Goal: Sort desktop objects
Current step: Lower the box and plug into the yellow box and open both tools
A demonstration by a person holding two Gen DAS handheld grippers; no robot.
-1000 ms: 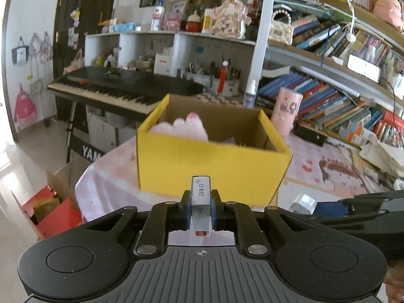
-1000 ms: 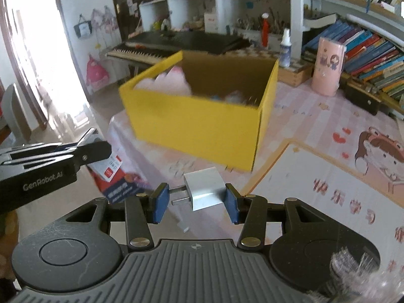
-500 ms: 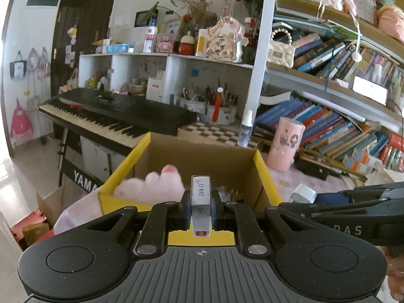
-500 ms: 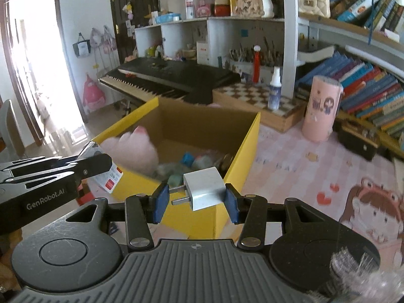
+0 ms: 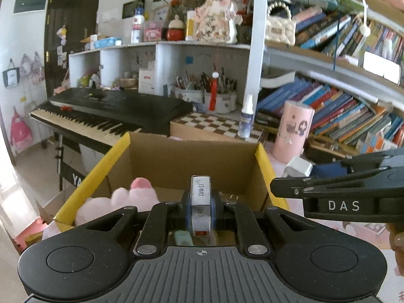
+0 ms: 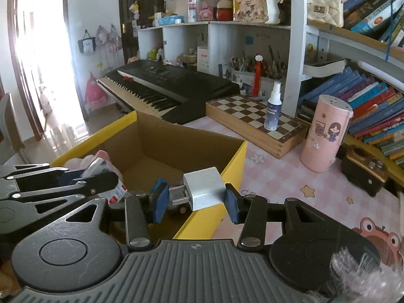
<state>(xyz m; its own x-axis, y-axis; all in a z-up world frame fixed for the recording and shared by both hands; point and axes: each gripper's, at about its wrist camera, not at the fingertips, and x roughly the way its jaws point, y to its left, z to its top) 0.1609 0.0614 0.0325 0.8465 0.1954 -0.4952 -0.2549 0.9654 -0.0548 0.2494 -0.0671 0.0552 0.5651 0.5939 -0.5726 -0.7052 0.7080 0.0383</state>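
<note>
My left gripper (image 5: 200,210) is shut on a small silver box of staples (image 5: 200,197), held upright over the near side of the yellow cardboard box (image 5: 262,160). A pink plush toy (image 5: 121,202) lies inside at the left. My right gripper (image 6: 195,199) is shut on a white plug adapter (image 6: 204,188), its prongs pointing left, above the yellow box's (image 6: 234,159) near right corner. The left gripper (image 6: 60,184) shows at the left of the right wrist view with the staples box (image 6: 94,166). The right gripper and adapter (image 5: 299,168) show at the right of the left wrist view.
A pink cylinder (image 6: 325,133), a spray bottle (image 6: 272,106) on a chessboard box (image 6: 252,121) and a small dark wooden box (image 6: 363,174) stand on the pink tablecloth (image 6: 290,197). A keyboard (image 6: 164,83) and bookshelves (image 6: 366,101) lie behind.
Both grippers have moved forward from in front of the yellow box to over its open top, each keeping its object. The box's inside has come into view.
</note>
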